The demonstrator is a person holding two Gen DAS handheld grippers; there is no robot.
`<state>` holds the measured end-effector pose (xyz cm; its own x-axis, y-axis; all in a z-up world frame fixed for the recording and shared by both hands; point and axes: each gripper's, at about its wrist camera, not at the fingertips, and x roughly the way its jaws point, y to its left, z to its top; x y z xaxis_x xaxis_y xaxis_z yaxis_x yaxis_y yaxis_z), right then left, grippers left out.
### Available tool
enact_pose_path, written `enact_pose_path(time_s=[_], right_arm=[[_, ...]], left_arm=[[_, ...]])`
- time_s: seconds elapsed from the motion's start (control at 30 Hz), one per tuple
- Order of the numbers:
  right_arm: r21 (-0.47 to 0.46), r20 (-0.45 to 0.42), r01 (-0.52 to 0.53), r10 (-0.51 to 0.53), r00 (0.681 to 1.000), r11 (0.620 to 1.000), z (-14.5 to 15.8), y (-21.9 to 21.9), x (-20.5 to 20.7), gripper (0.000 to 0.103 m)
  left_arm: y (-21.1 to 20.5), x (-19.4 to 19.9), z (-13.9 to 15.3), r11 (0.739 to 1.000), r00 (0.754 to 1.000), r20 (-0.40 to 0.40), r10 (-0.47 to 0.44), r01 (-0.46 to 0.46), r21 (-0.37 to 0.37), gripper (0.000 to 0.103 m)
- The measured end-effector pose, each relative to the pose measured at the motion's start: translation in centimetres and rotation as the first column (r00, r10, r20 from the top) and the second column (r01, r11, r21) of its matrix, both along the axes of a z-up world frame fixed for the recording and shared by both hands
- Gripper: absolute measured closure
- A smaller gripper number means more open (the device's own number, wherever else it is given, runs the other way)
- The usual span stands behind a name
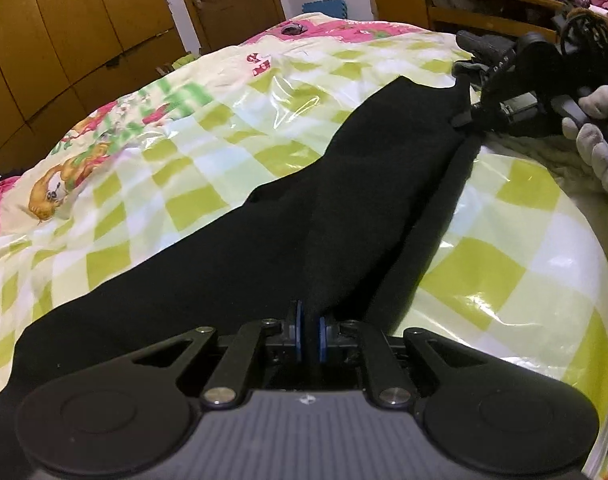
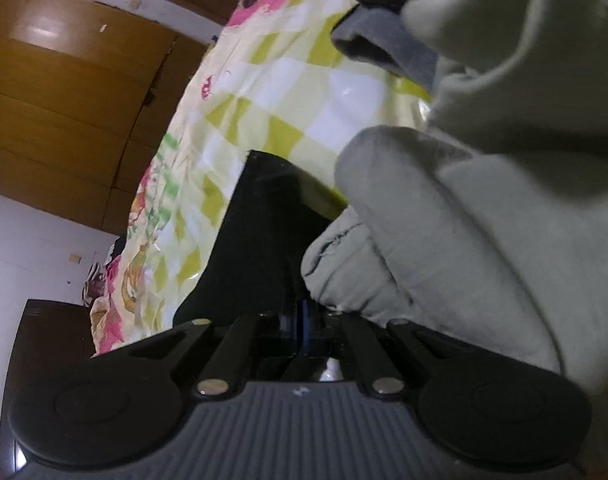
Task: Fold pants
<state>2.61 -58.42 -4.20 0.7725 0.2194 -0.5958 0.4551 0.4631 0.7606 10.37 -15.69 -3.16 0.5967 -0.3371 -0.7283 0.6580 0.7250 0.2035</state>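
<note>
A bedroom with a wooden wardrobe [image 1: 64, 40] along one wall and a wooden desk [image 1: 484, 4] piled with clutter at the far side. The bed is covered by a glossy quilt [image 1: 208, 128] checked in yellow-green and white, with pink cartoon prints toward its far edges. Across the quilt lie the black pants [image 1: 344, 200], stretched in a long dark band from the near edge up toward the desk side.

The left gripper [image 1: 311, 338] is down at the near end of the pants, its blue-faced pads drawn together with a raised ridge of black cloth pinched between them. At the far end, the right gripper [image 1: 462, 120] meets the upper corner of the pants, held by a hand in a light glove [image 1: 596, 148]; the cloth rises to a small peak where the gripper has it. Seen from its own camera, the right gripper [image 2: 304, 316] has its fingers brought close together on the dark fabric, and pale grey-green cloth [image 2: 464, 220] fills most of that view to the right, pressing up against the gripper's fingers. A grey garment [image 2: 388, 48] lies on the quilt beyond it.
</note>
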Motion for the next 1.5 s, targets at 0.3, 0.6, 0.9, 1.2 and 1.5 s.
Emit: enact_pose_path(time_s=[0.3, 0.6, 0.9, 1.2, 1.5], right_arm=[[-0.075, 0.021, 0.025, -0.024, 1.000, 0.997, -0.1, -0.9, -2.2, 0.103], [-0.080, 0.004, 0.058, -0.058, 0.998, 0.995, -0.6, -3.5, -5.9, 0.103], [-0.379, -0.112, 0.026, -0.073, 0.991, 0.925, 3.2, -3.9, -6.5, 0.103], [-0.240, 0.051, -0.254, 0.273, 0.961, 0.937, 8.1, 7.9, -4.1, 0.078], [-0.262, 0.015, -0.673, 0.700, 0.714, 0.692, 7.0, 26.8, 3.6, 0.065]], left_arm=[[-1.2, 0.3, 0.2, 1.000, 1.000, -0.016, -0.012, 0.012, 0.014, 0.074], [-0.6, -0.1, 0.0, 0.999, 1.000, -0.023, 0.004, -0.003, 0.049, 0.073], [-2.3, -1.0, 0.4, 0.996, 0.997, 0.008, 0.072, -0.071, -0.059, 0.073], [5.1, -2.0, 0.9, 0.967, 0.973, -0.023, 0.230, -0.231, -0.108, 0.070], [20.7, -3.7, 1.7, 0.830, 0.829, 0.041, 0.557, -0.555, -0.055, 0.068]])
